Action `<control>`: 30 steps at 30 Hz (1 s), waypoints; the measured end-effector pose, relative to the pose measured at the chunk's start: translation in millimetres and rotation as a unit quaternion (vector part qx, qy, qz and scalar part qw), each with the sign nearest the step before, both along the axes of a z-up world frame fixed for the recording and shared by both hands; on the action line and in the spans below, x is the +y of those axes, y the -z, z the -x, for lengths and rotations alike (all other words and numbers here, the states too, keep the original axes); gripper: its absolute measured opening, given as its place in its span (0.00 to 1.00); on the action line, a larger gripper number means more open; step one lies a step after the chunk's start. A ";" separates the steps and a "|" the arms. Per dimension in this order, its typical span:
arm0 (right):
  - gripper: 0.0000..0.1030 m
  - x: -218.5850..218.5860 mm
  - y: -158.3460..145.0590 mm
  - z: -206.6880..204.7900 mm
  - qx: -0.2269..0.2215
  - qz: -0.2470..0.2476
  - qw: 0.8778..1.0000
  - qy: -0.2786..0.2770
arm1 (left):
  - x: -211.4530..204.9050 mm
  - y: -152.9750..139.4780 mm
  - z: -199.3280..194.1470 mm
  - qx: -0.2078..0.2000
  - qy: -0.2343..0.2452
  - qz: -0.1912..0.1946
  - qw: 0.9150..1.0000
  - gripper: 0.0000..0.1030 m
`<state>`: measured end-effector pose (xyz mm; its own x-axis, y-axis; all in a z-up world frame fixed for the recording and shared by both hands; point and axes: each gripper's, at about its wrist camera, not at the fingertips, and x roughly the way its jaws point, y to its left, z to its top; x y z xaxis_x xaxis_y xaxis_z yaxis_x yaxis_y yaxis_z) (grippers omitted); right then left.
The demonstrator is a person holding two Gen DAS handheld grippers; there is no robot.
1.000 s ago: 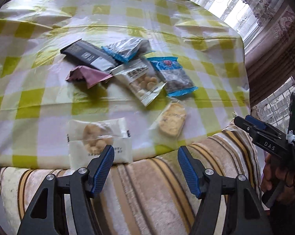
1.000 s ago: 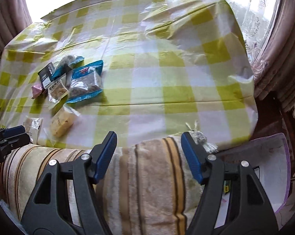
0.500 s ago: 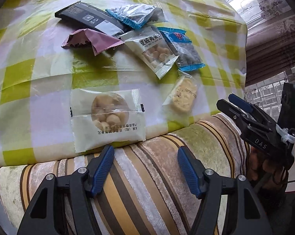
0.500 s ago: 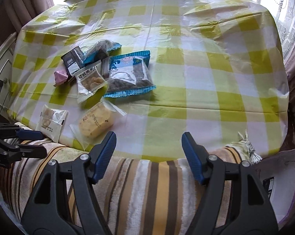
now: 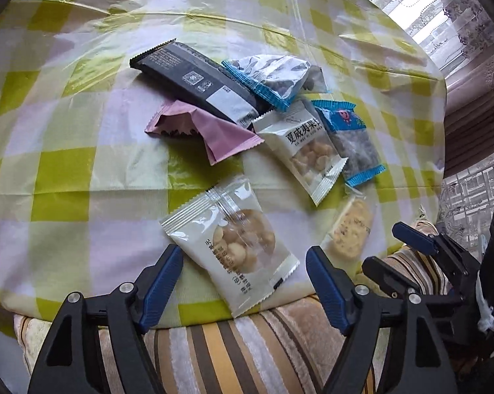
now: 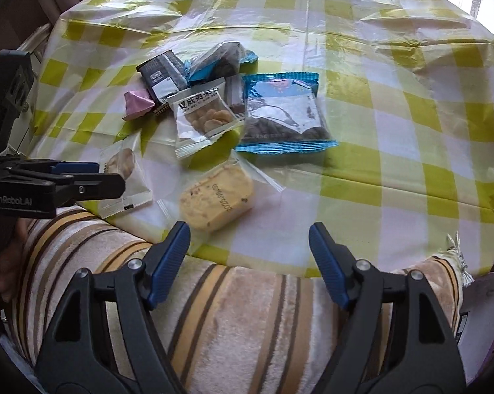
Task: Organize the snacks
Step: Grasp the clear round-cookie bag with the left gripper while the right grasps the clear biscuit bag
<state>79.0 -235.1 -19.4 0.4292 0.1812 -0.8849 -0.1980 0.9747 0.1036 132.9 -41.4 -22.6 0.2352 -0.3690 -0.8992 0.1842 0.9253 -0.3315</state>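
Several snack packets lie on a yellow-checked table. My left gripper (image 5: 245,271) is open, its blue pads either side of a white nut packet (image 5: 234,243) at the table's near edge. Beyond it lie a pink wrapper (image 5: 207,128), a black bar (image 5: 194,82), a second white nut packet (image 5: 304,151), two blue-edged packets (image 5: 276,77) (image 5: 348,138) and a yellow biscuit (image 5: 350,229). My right gripper (image 6: 248,256) is open, just short of the yellow biscuit (image 6: 215,197). The large blue-edged packet (image 6: 284,115) lies behind it. The left gripper (image 6: 63,180) shows at the left.
A striped plush cloth (image 6: 240,312) covers the near table edge under both grippers. The checked tablecloth (image 6: 394,131) stretches right and back. Curtains and a window (image 5: 444,16) stand behind. The right gripper (image 5: 421,262) shows at the right in the left wrist view.
Both grippers have moved forward toward the table. The left one now straddles the near white nut packet; the right one has closed in on the yellow biscuit. Both stay open.
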 end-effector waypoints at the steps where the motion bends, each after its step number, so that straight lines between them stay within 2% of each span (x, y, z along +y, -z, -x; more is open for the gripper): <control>1: 0.75 1.8 0.7 -1.6 0.000 -0.002 1.000 0.004 | -4.8 0.1 -1.7 -0.006 0.000 -0.012 1.000 0.76; 6: 0.75 1.0 2.3 -6.0 0.000 -0.004 0.999 0.046 | -33.5 4.6 -12.6 -0.033 0.001 -0.090 0.995 0.76; 9: 0.75 -1.5 2.7 -7.5 0.001 -0.004 0.998 0.060 | -55.9 9.4 -7.7 -0.056 0.031 -0.159 0.985 0.73; 15: 0.75 7.1 4.9 -13.3 0.010 -0.003 0.998 0.066 | -45.1 5.1 0.4 -0.064 0.027 -0.146 0.987 0.52; 25: 0.75 37.9 16.1 -31.9 0.032 0.005 0.997 0.070 | 11.2 4.2 10.2 -0.071 -0.051 -0.081 0.993 0.48; 30: 0.75 44.4 20.6 -28.2 0.041 0.047 0.997 0.047 | 18.4 2.9 12.6 -0.070 -0.062 -0.064 0.994 0.48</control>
<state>107.2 -190.7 -40.0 0.3666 0.0585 -0.9285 -0.1008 0.9946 0.0229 120.2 -23.0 -25.5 0.3980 -0.2134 -0.8922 0.1021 0.9768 -0.1881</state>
